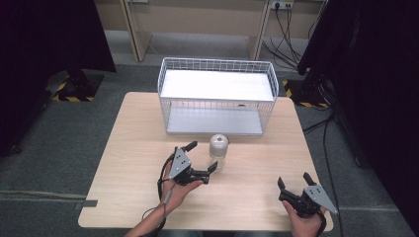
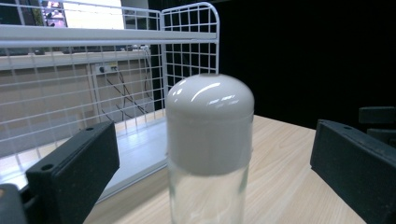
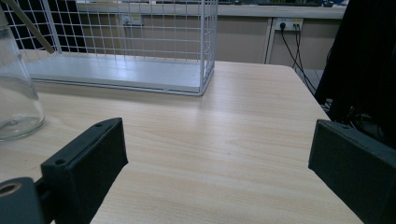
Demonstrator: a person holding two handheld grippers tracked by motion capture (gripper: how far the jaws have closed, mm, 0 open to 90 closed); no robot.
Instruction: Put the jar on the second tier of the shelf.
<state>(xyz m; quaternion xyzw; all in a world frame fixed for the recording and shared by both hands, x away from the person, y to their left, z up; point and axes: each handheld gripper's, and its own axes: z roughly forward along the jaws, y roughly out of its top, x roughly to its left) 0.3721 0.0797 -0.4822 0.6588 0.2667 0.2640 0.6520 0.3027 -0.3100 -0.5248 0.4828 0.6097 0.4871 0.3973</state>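
Observation:
A clear glass bottle (image 1: pixel 218 153) with a rounded grey cap (image 2: pixel 210 121) stands upright on the wooden table (image 1: pixel 138 148), just in front of a white wire rack. My left gripper (image 1: pixel 201 157) is open, its jaws spread to either side of the bottle without touching it. In the left gripper view the bottle stands between the two black jaws, close to the camera. My right gripper (image 1: pixel 295 180) is open near the table's front right corner, with nothing between its jaws. The bottle's glass base (image 3: pixel 16 107) shows at the far left of the right gripper view.
A white wire rack (image 1: pixel 217 96) with two shelves stands at the back middle of the table. Dark curtains hang at both sides. Cables and wall sockets (image 1: pixel 281 5) lie behind the table. Bare wood lies between the two grippers.

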